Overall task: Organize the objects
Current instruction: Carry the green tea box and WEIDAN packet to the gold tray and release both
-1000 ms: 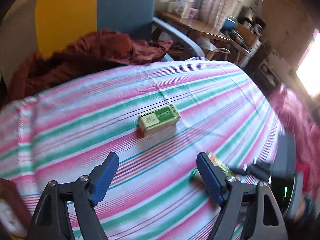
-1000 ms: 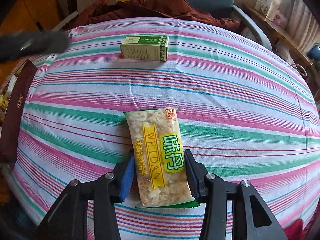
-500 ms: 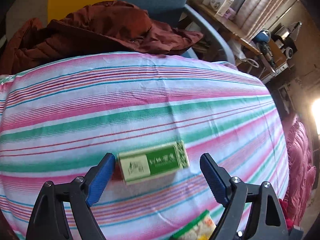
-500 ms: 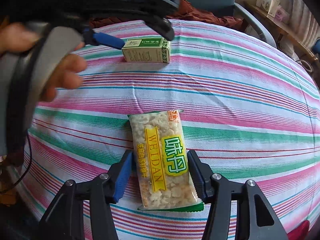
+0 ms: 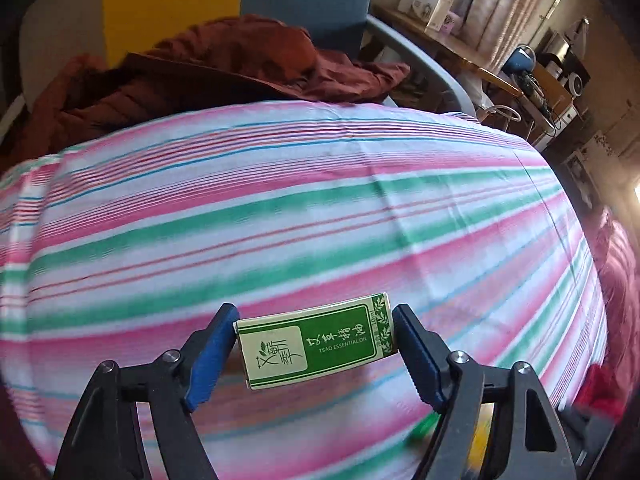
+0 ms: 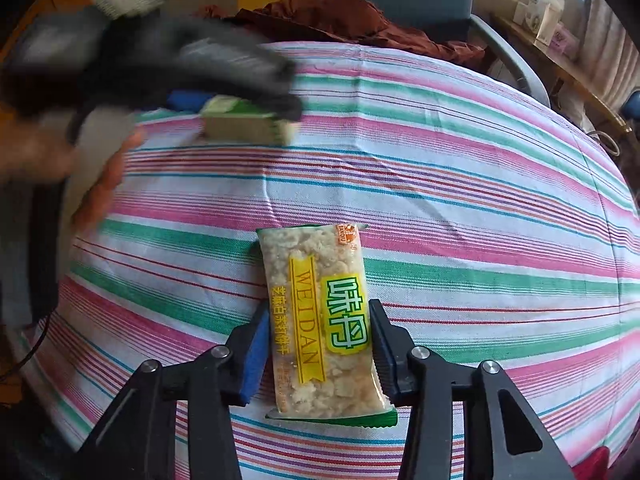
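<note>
Left wrist view
- left gripper (image 5: 316,344): clamped end to end on the essential oil box (image 5: 314,346); both blue pads touch its short ends.
- box position: between the fingers, over the striped cloth (image 5: 320,208); whether it rests on the cloth or is lifted, cannot tell.
- risk: the grip runs along the box's long axis, so the carton could pivot or pop out if the squeeze eases; a hard squeeze may crumple it.
- surface: pink, green and white striped cloth, creased, probably soft underneath, so set-down may be uneven.
- room: a rust-brown garment (image 5: 224,68) heaped at the far edge, a blue chair (image 5: 308,0) behind it, a cluttered shelf (image 5: 460,48) to the right.

Right wrist view
- right gripper (image 6: 318,354): closed on the snack packet (image 6: 320,320), pads pressing its long sides near the lower end.
- packet position: lying lengthwise on the cloth, pointing away from the camera.
- risk: the crumbly contents may crush; slick film could slide out, most of the packet lying beyond the pads.
- other risk: the left gripper and its box are blurred at upper left, close enough that crossing paths could collide.
</note>
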A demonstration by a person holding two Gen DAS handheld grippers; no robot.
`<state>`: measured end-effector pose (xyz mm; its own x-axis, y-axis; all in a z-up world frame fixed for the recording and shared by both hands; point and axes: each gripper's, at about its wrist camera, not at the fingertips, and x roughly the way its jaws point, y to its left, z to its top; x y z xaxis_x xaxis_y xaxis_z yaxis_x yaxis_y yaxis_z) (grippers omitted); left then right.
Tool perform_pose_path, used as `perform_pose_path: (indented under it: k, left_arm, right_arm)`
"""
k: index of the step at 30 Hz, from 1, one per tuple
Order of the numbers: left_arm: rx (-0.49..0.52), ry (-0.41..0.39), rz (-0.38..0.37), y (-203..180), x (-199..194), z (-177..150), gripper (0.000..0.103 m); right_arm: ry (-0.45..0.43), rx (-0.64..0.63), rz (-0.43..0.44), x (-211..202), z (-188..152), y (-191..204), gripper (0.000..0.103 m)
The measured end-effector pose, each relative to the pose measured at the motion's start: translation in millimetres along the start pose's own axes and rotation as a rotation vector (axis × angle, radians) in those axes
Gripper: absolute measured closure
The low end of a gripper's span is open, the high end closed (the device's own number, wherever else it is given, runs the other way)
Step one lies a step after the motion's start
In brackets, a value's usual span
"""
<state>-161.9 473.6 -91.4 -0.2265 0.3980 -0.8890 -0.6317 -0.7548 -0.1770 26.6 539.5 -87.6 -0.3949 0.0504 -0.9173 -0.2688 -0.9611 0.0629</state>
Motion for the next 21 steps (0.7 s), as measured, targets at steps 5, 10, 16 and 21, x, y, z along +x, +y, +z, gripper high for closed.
perform_pose_path:
  k: [5, 10, 16, 21]
  left_arm:
    - [-0.012, -0.092, 0.035, 29, -53, -31, 0.024]
    - [-0.016, -0.179, 0.069, 51, -101, -58, 0.024]
    - [0.016, -0.257, 0.155, 68, -149, -93, 0.024]
    - [0.009, -0.301, 0.192, 83, -180, -121, 0.023]
  right_arm:
    - [-0.017, -0.001, 0.009, 0, 2, 13, 0.057]
    - [-0.029, -0.021, 0.007, 2, 2, 34, 0.057]
    - [-0.033, -0.049, 0.002, 10, 2, 29, 0.057]
    - [-0.022, -0.056, -0.001, 19, 16, 45, 0.057]
